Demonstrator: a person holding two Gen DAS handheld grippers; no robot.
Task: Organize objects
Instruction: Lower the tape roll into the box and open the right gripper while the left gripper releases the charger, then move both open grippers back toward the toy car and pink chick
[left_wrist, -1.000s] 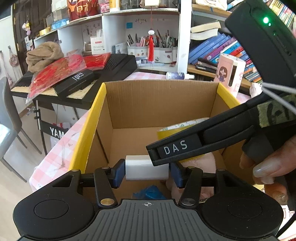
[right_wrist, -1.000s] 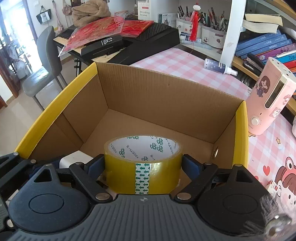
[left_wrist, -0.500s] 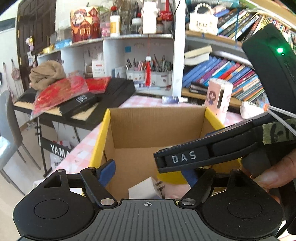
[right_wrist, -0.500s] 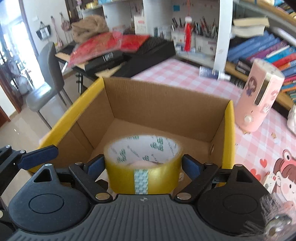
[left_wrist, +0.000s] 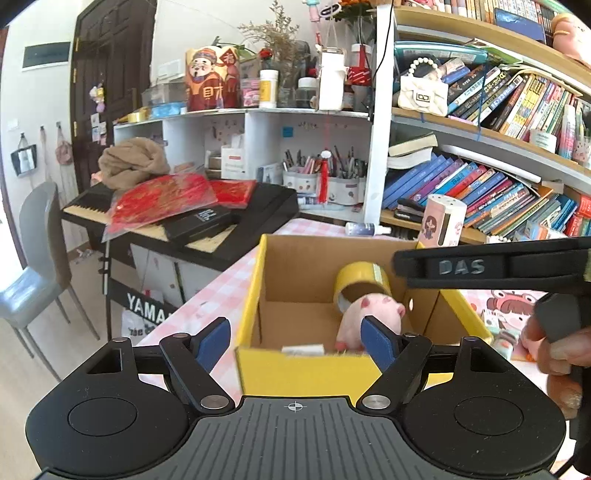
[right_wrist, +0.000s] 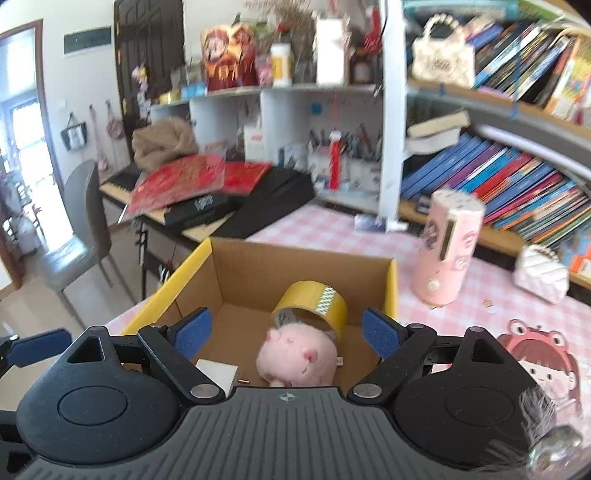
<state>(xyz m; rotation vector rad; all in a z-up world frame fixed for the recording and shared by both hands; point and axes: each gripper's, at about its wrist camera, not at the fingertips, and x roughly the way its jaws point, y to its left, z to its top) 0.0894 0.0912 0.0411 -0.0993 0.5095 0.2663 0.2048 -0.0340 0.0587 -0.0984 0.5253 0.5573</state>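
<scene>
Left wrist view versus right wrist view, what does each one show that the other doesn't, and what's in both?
Only the left wrist view shows a person's hand on the black right-hand tool.

Only the right wrist view shows the small white quilted pouch on the pink checked tablecloth, plus the white plug's metal prongs.

Both show the yellow-edged cardboard box, the yellow tape roll, the pink plush toy, the white plug and the pink cylindrical container.

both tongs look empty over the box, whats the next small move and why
Probably swing the right tongs toward the pink cylinder on the table: tape roll, plush pig and white charger already lie in the box.
</scene>
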